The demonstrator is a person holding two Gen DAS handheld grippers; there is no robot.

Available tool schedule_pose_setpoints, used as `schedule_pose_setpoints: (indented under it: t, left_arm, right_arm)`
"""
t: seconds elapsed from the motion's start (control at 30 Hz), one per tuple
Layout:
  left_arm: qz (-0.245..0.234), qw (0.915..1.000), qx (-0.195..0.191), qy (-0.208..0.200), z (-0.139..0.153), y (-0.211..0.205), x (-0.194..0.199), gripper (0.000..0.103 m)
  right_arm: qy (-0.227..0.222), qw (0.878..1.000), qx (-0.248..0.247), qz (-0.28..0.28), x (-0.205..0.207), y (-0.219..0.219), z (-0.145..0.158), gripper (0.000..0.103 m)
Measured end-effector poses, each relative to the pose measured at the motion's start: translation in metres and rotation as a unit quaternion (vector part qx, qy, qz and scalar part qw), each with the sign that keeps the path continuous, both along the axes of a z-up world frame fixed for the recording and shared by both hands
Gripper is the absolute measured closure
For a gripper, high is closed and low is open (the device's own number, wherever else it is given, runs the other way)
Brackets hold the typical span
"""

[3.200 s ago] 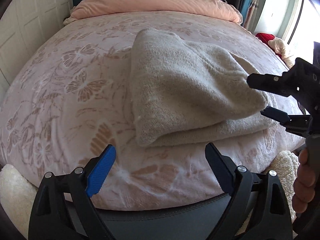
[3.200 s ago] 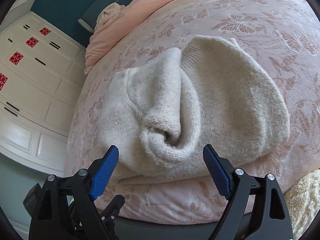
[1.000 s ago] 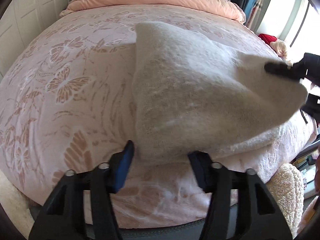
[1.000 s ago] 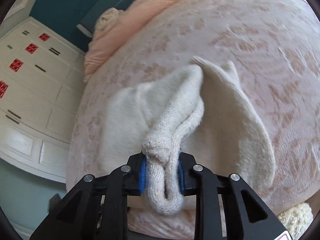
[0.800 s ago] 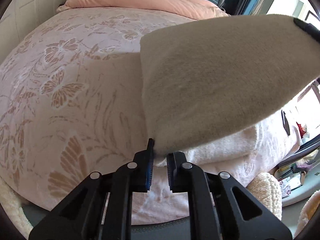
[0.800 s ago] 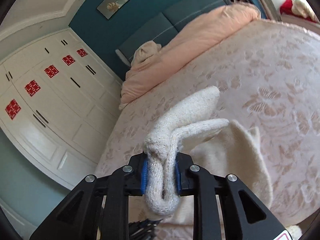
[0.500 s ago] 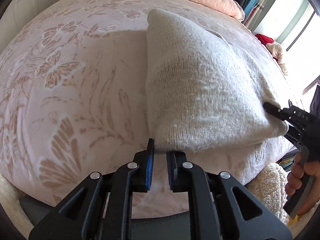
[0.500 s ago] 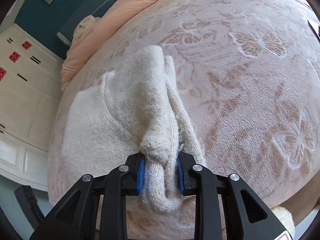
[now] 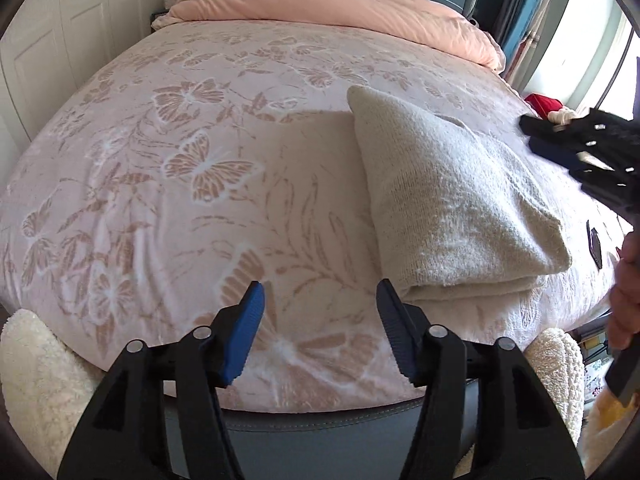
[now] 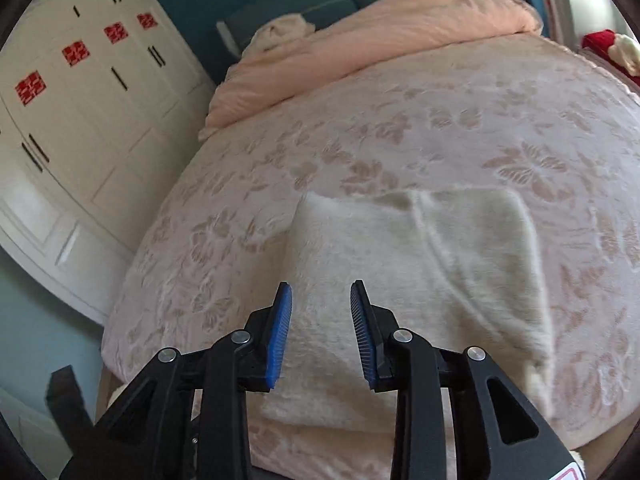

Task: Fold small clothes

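Observation:
A cream knitted sweater [image 9: 452,196] lies folded into a flat rectangle on the pink butterfly-patterned bedspread [image 9: 180,168], near the bed's front right. My left gripper [image 9: 320,300] is open and empty, just in front and left of the sweater's near corner. In the right wrist view the folded sweater [image 10: 420,280] lies below my right gripper [image 10: 321,298], which is open and empty above its near edge. The right gripper also shows in the left wrist view [image 9: 580,148], beyond the sweater's right side.
A peach duvet [image 9: 340,4] is bunched at the head of the bed. White wardrobe doors [image 10: 80,120] stand along the left. A fluffy cream rug [image 9: 36,380] lies by the bed's front edge. A red item [image 9: 542,102] sits at the right by the window.
Both grippers have let go of the sweater and opened. The lifted fold now lies flat on the bed. Both grippers have drawn back from the garment.

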State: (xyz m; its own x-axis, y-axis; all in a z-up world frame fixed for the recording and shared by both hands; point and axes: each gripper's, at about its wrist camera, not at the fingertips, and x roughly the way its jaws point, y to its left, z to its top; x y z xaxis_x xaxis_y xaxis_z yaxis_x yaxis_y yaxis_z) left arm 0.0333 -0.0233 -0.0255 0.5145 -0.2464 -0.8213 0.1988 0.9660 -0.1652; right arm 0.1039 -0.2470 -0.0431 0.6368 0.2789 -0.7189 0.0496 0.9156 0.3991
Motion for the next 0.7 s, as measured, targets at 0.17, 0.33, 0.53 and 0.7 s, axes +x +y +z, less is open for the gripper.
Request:
schedule_pose_setpoints:
  t: [0.17,0.33,0.53,0.7]
  left_arm:
    - [0.004,0.9997,0.002,-0.025,0.013,0.011,-0.001,0.039]
    - [0.003,0.9998,-0.016,-0.015,0.006,0.015,0.004,0.036]
    - [-0.015,0.9996,-0.019,-0.015,0.014,-0.008,0.009,0.034]
    - [-0.024,0.9988,-0.032,-0.027,0.023,-0.024,0.027,0.027]
  right_arm:
    - [0.093,0.993,-0.056,0.053,0.023,0.055,-0.078,0.075]
    - [0.059,0.998,-0.009,0.024,0.011,0.039,-0.036,0.083]
    - [0.082,0.996,0.021,0.028,0.011,0.021,-0.050,0.082]
    - [0.015,0.994,0.012,-0.110,-0.034,-0.068,-0.010,0.044]
